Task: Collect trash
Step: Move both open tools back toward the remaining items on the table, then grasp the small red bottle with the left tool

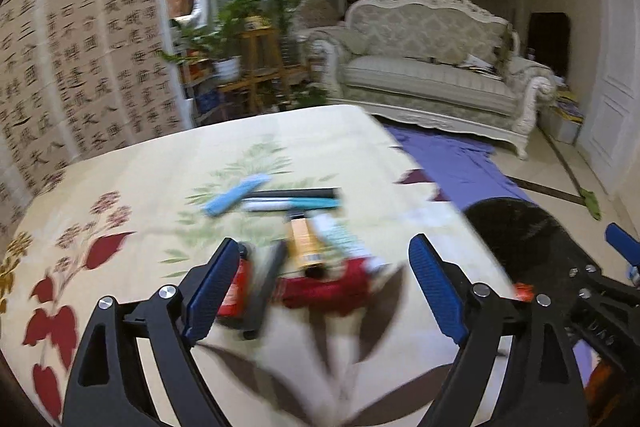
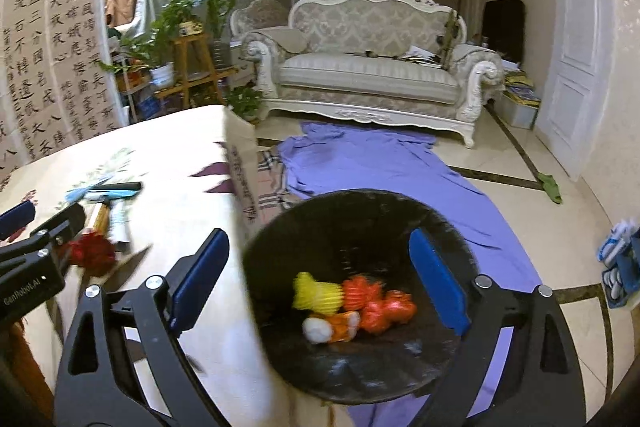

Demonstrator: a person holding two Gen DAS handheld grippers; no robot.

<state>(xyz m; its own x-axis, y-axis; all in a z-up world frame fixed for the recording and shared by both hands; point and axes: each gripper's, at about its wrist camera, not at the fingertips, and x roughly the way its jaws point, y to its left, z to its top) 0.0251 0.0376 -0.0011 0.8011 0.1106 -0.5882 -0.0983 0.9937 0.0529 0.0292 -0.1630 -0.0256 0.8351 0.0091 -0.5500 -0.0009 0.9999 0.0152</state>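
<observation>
Between the blue pads of the left gripper (image 1: 320, 283), whose fingers are spread wide and hold nothing, a blurred heap of litter is seen on the flowered tablecloth (image 1: 132, 163). A crumpled red wrapper (image 1: 324, 287) lies nearest the fingers, with a red packet (image 1: 237, 287) and a dark strip (image 1: 264, 291) just beside the left finger. Beyond them lie an orange tube (image 1: 306, 241), a pale carton (image 1: 346, 239), a teal-and-white pen (image 1: 292, 204), a black pen (image 1: 294, 193) and a light blue stick (image 1: 236, 194), close together.

Off the table's right edge, the right gripper (image 2: 316, 287) is held over a black bin (image 2: 360, 227), its fingers also wide apart and empty. Inside the bin, a yellow crumpled piece (image 2: 316, 293), orange-red wrappers (image 2: 376, 303) and a white-and-orange scrap (image 2: 330, 325) are gathered at the bottom.

Past the bin, a purple cloth (image 2: 380, 159) is spread on the tiled floor, reaching an ornate cream sofa (image 2: 368, 67). Potted plants (image 2: 180, 15) on a wooden stand and calligraphy panels (image 2: 52, 47) are seen at the left.
</observation>
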